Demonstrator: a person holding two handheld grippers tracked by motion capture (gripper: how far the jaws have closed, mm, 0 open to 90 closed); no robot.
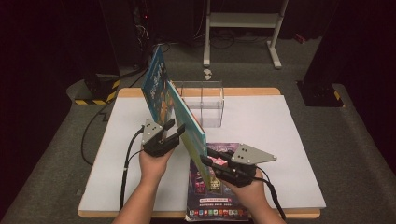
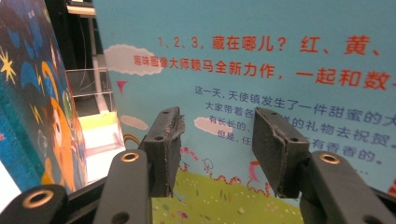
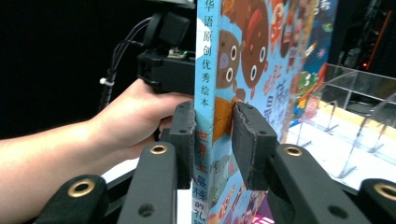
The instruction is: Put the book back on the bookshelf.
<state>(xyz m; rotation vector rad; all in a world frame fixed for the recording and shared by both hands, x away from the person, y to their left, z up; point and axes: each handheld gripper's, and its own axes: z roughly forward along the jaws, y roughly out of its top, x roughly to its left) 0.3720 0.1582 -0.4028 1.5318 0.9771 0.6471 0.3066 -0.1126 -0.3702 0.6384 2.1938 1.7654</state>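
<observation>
The right gripper [image 3: 214, 140] clamps an upright picture book [image 3: 252, 56] at its spine; a hand [image 3: 126, 119] behind; clear rack [image 3: 355, 93] beside.

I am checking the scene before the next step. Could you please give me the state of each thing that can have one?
Light blue book: closed, upright on its edge, tilted, spine gripped in right tongs.
Dark blue book: closed, standing up behind the light blue one.
Purple book: closed, lying flat on the table.
Clear rack: upright, its visible slots empty.
Left tongs: open, at the light blue book's back cover.
Right tongs: shut on the spine.
</observation>
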